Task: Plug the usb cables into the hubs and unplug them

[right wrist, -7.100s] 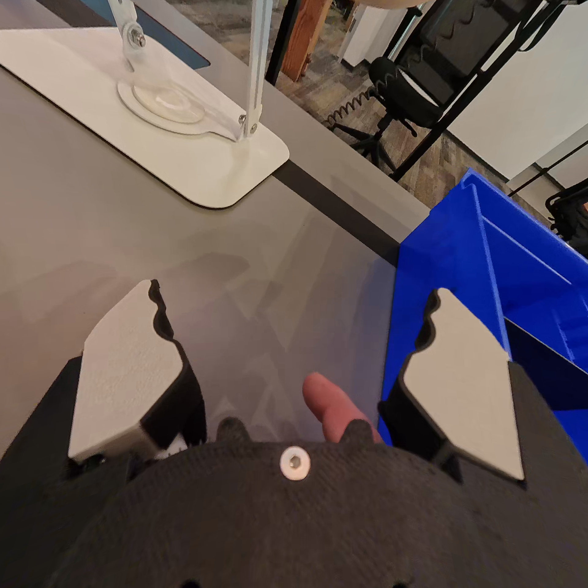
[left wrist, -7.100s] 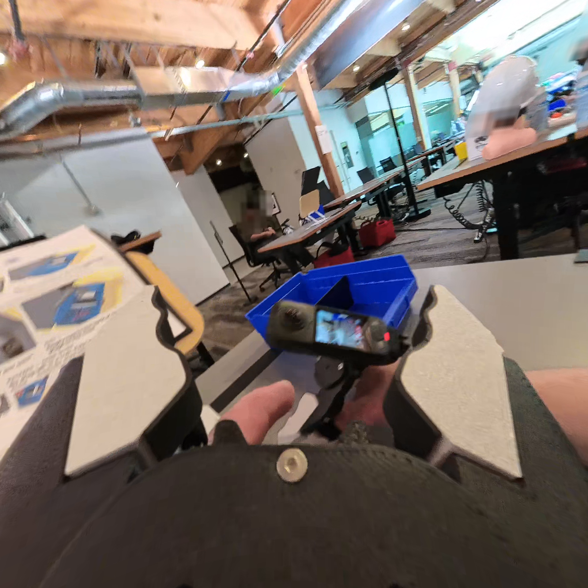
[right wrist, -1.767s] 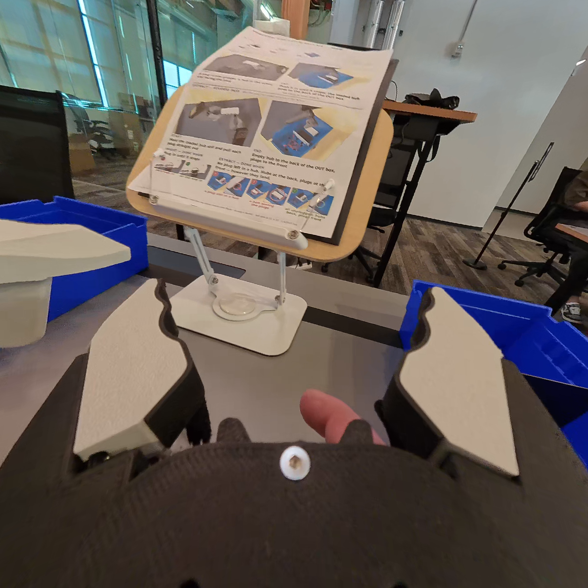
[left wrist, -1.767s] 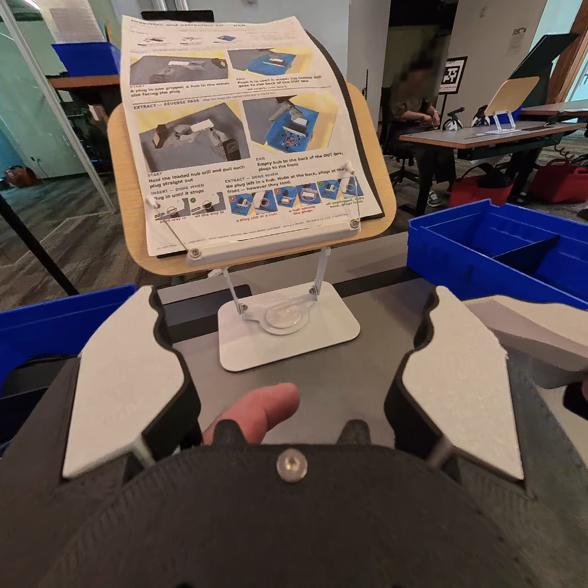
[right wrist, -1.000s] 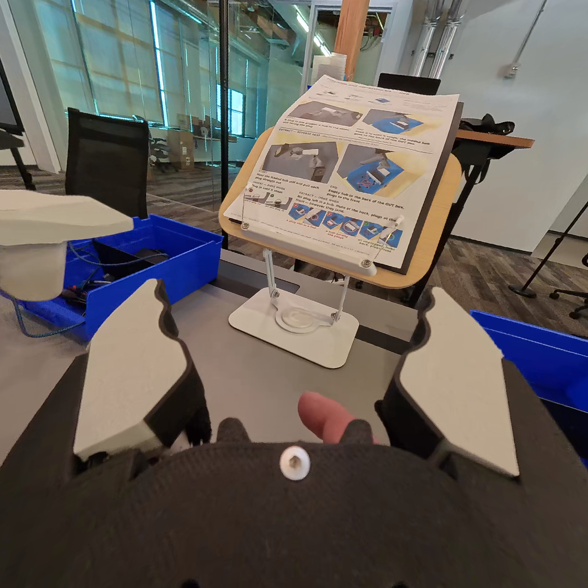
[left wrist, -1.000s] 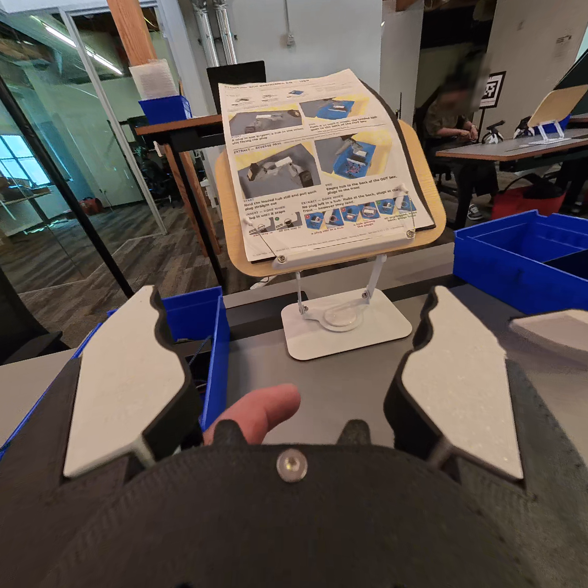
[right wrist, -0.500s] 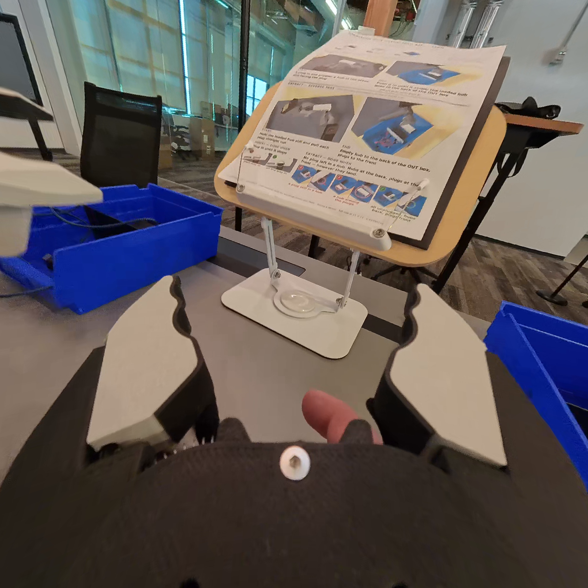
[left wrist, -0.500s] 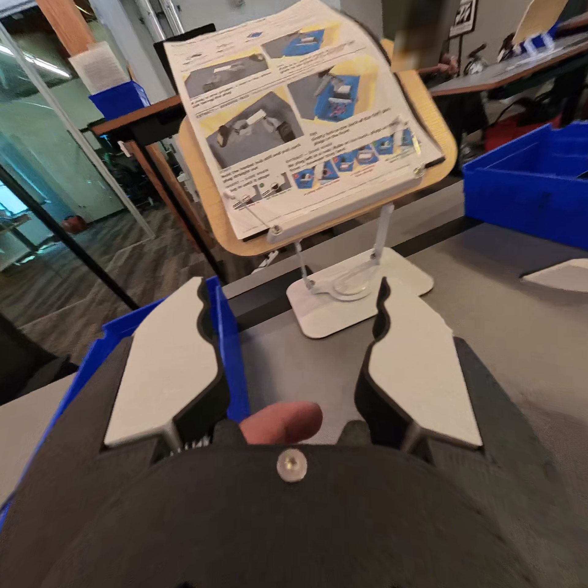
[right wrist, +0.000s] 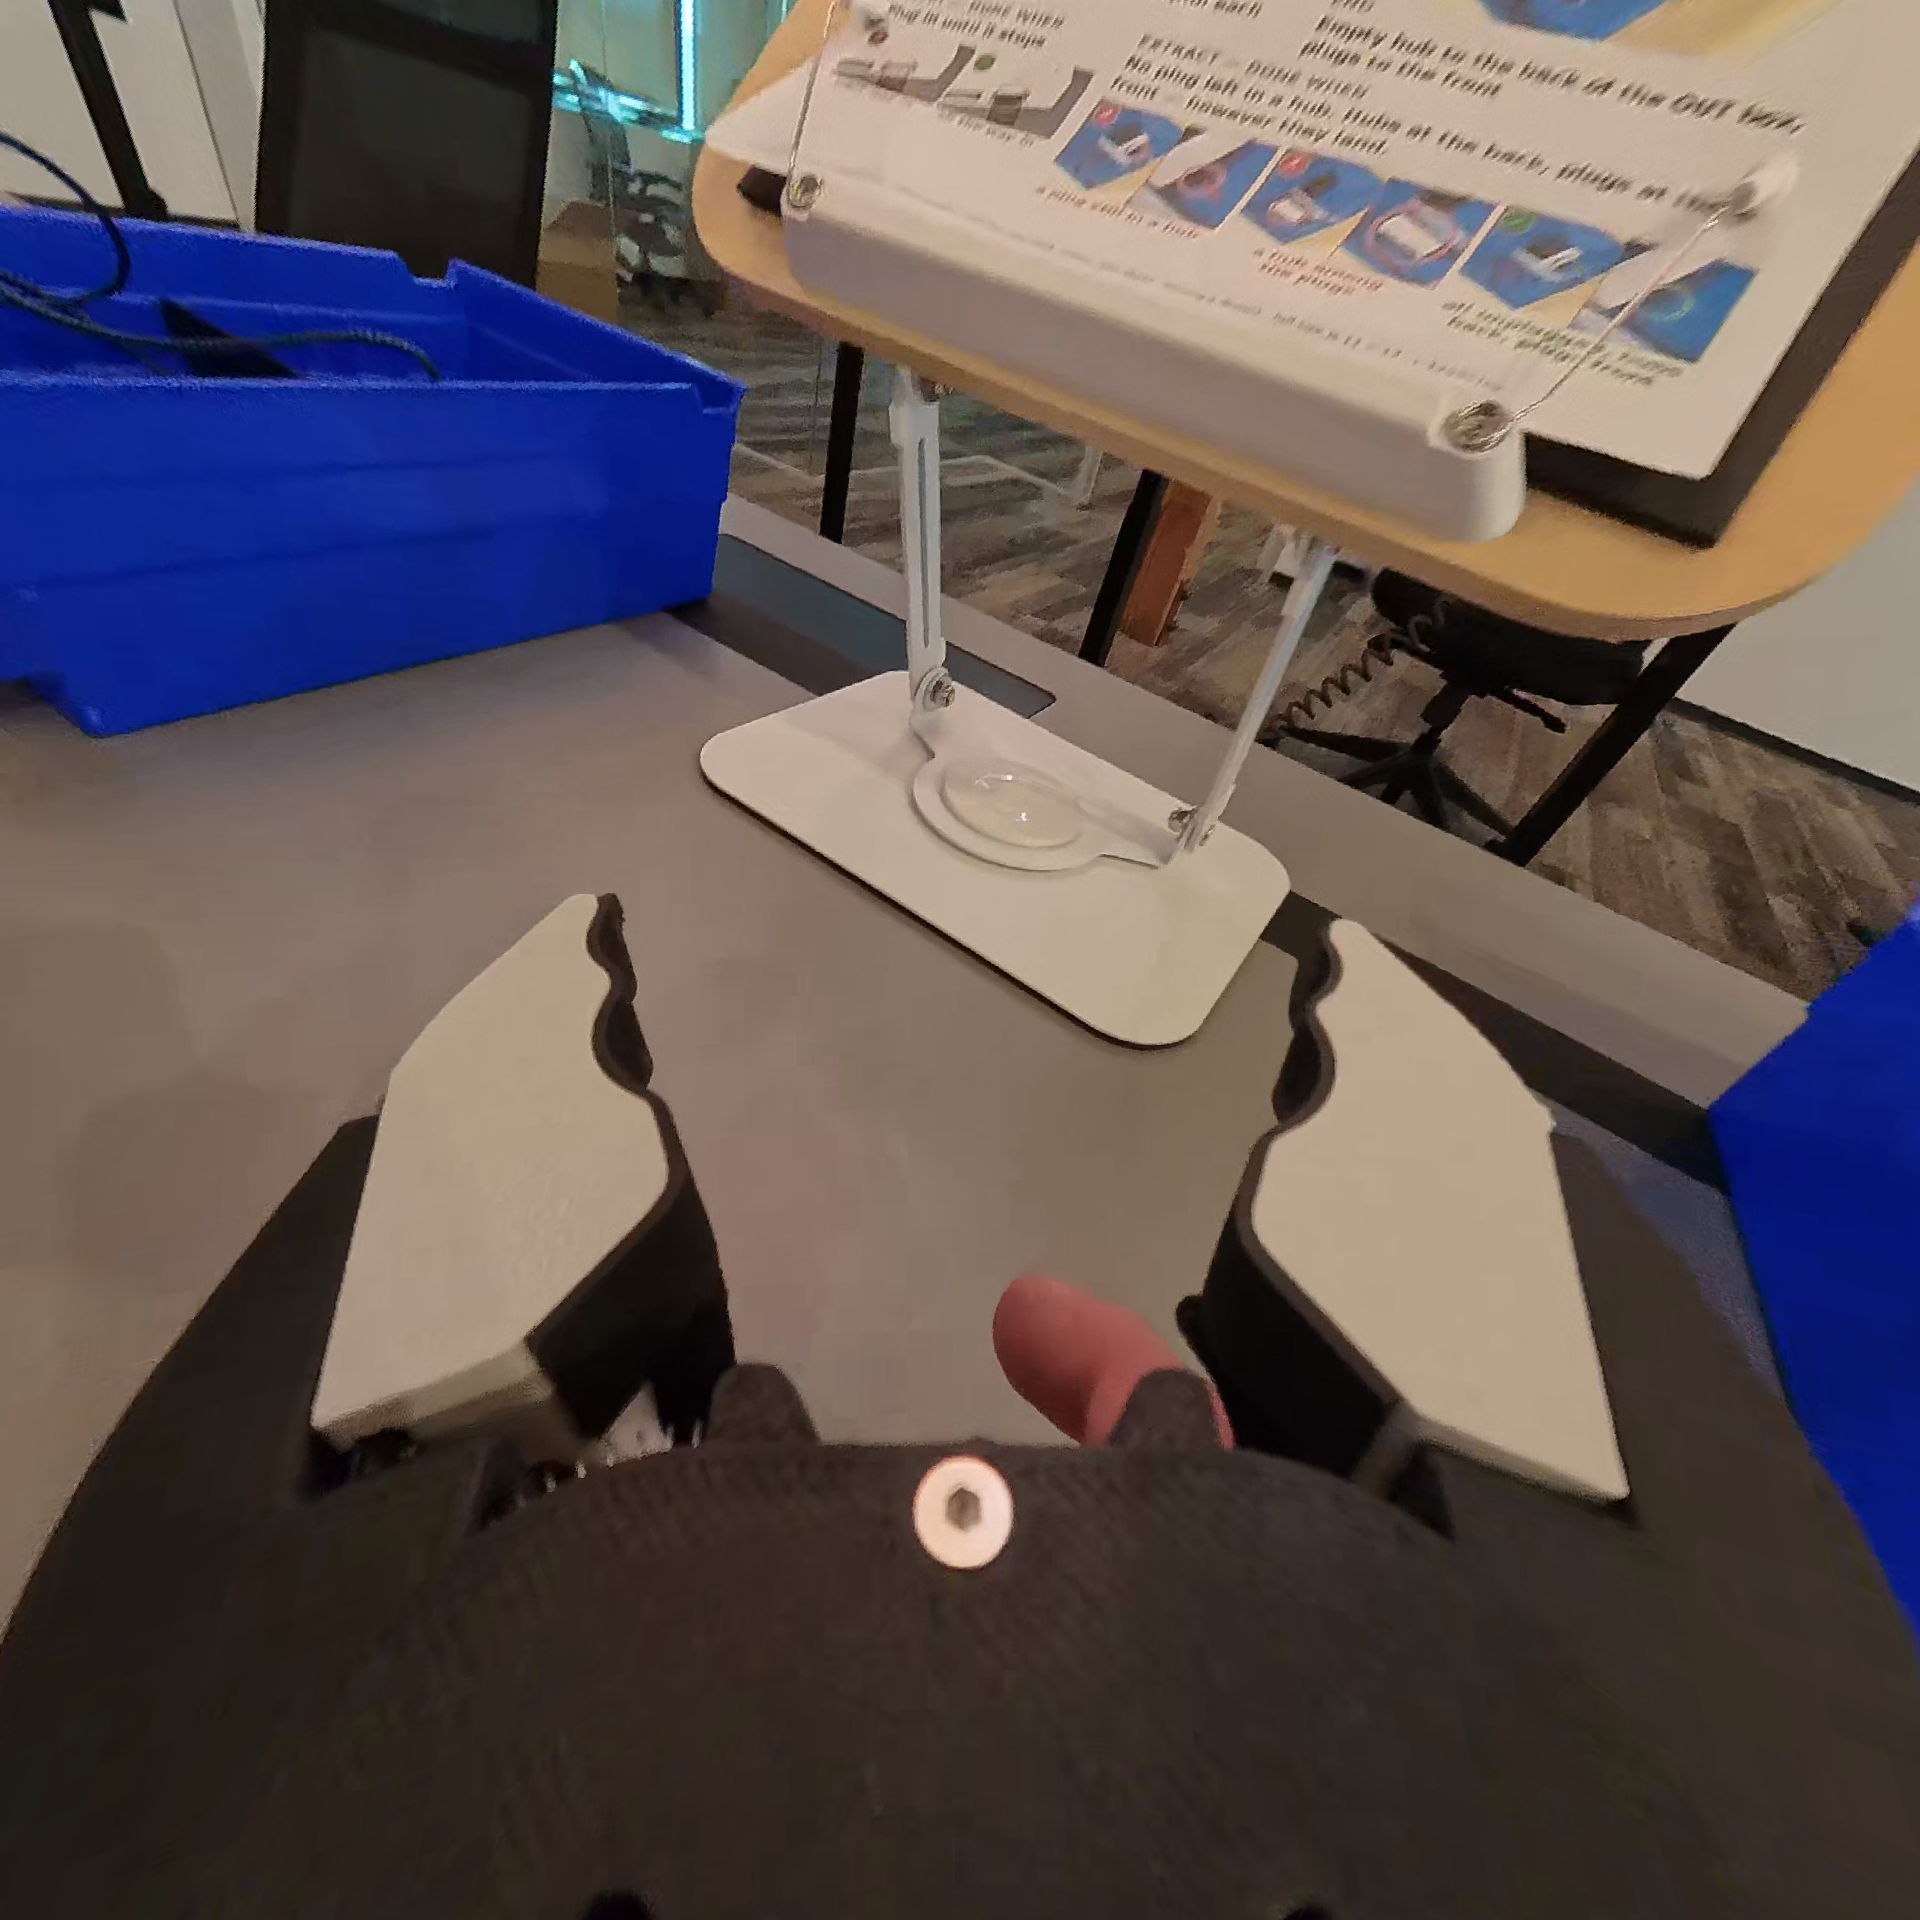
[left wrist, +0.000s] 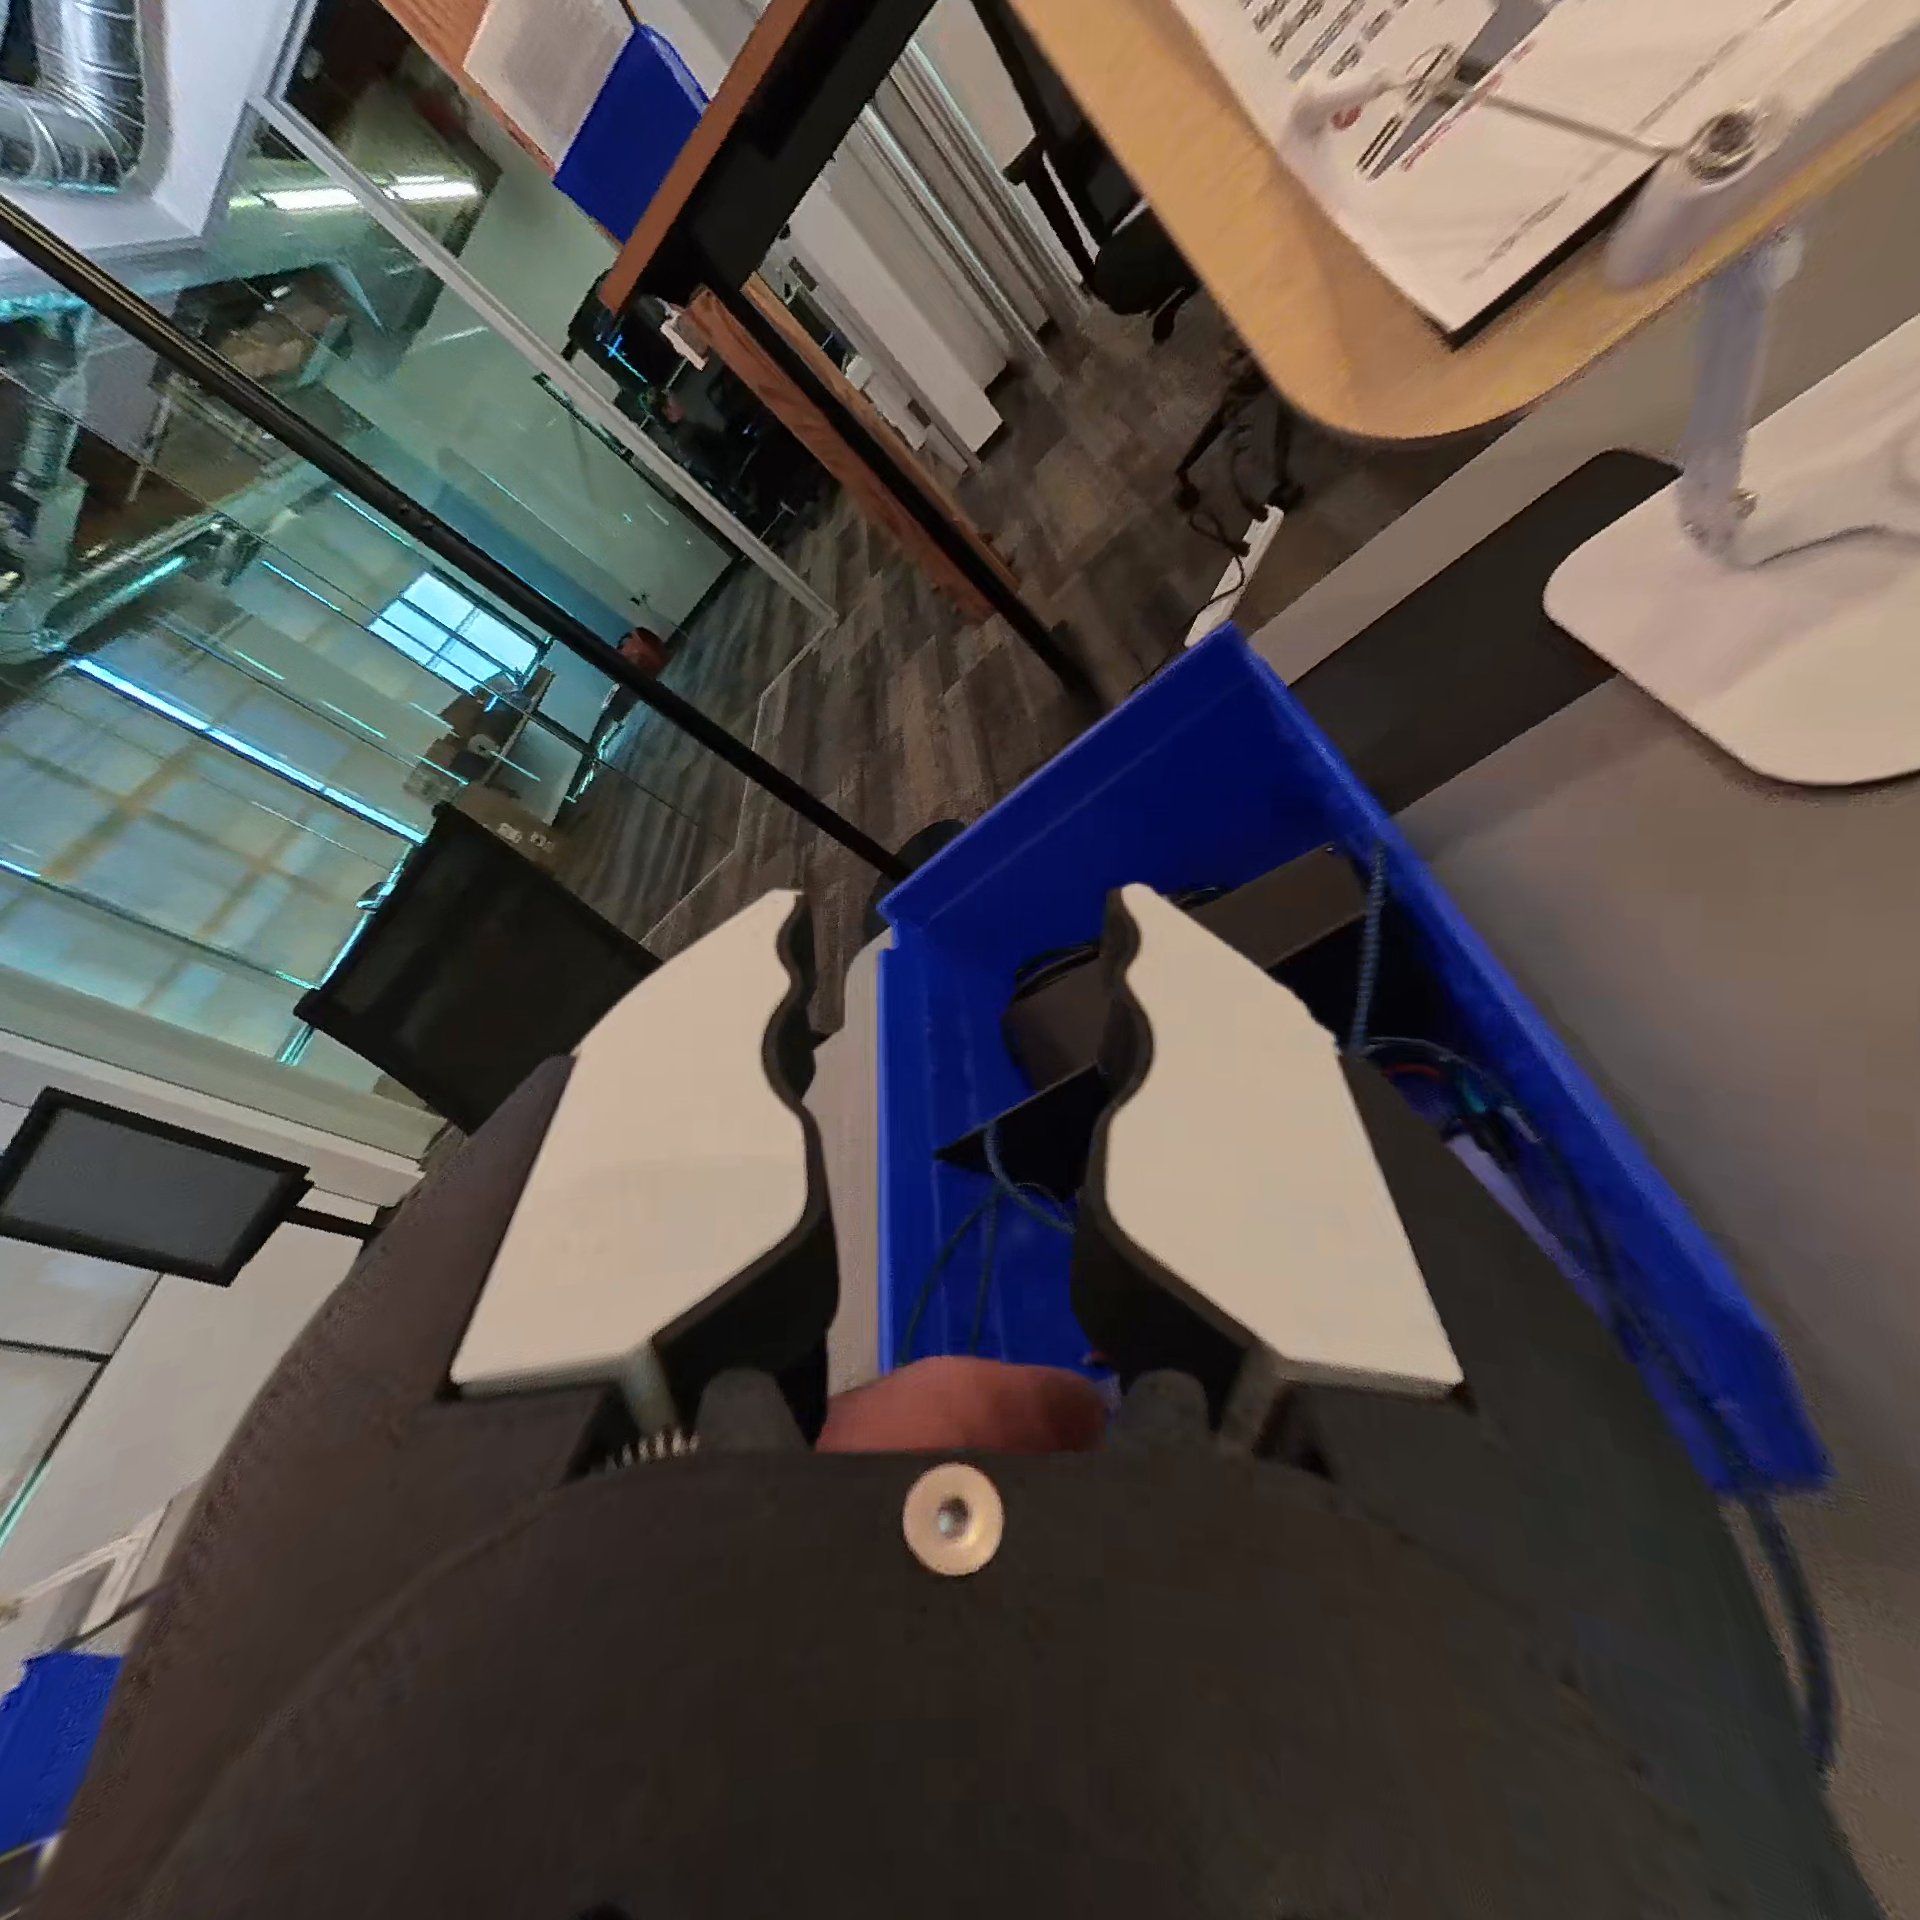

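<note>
While we hover above the blue bin (left wrist: 1174, 790), both tongs stay bare.
Our left gripper (left wrist: 951, 914) gapes narrowly; our right gripper (right wrist: 971, 925) gapes wide.

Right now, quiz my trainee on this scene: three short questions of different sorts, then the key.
1. True or false: the right gripper holds a cable.
2. Which colour is the bin in front of the left gripper? A) red B) blue C) green
3. Fill in: the white base of the document stand rests on the grey ____.

Key: 1 false: its jaws stand apart over bare table. 2 B. 3 table.
</note>
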{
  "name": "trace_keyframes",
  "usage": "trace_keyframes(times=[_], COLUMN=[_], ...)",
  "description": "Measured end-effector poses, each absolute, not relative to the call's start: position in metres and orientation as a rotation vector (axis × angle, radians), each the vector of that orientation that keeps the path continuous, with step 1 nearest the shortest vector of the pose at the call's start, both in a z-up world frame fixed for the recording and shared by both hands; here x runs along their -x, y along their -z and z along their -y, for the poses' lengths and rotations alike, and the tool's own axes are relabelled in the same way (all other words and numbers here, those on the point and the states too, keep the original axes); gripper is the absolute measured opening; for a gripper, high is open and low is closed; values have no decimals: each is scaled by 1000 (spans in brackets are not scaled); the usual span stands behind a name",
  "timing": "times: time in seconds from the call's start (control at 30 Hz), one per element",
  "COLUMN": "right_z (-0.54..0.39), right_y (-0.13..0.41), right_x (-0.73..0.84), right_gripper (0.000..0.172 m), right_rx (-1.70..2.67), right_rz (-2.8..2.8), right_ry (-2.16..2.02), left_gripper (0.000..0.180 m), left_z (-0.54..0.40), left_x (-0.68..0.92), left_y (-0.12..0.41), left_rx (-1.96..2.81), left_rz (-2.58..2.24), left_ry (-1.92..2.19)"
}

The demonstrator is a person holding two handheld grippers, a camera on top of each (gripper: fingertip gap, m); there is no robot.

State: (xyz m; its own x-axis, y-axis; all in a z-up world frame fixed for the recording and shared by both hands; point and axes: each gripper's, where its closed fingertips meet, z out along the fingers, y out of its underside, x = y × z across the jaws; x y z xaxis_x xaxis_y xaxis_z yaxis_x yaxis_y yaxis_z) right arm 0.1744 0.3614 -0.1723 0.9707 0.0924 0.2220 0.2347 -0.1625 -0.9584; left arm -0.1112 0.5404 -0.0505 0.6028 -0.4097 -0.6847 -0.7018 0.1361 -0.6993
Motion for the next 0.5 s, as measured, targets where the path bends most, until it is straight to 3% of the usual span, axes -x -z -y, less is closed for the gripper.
trace_keyframes(times=[0.07, 0.27, 0.37, 0.5], right_z=[-368, -369, -370, -372], right_y=[181, 196, 199, 203], right_x=[-174, -166, -166, -166], right_gripper=[115, 108, 104, 100], right_rx=[1773, 1836, 1862, 1895], right_rz=[245, 299, 292, 289], right_ry=[97, 56, 22, -16], left_gripper=[47, 59, 74, 71], left_z=[-556, -596, -615, -606], left_x=[117, 116, 120, 119], left_y=[54, 91, 97, 106], left_rx=[1506, 1655, 1706, 1760], left_rz=[-1022, -1270, -1354, -1492], left_ry=[-279, -194, -207, -35])
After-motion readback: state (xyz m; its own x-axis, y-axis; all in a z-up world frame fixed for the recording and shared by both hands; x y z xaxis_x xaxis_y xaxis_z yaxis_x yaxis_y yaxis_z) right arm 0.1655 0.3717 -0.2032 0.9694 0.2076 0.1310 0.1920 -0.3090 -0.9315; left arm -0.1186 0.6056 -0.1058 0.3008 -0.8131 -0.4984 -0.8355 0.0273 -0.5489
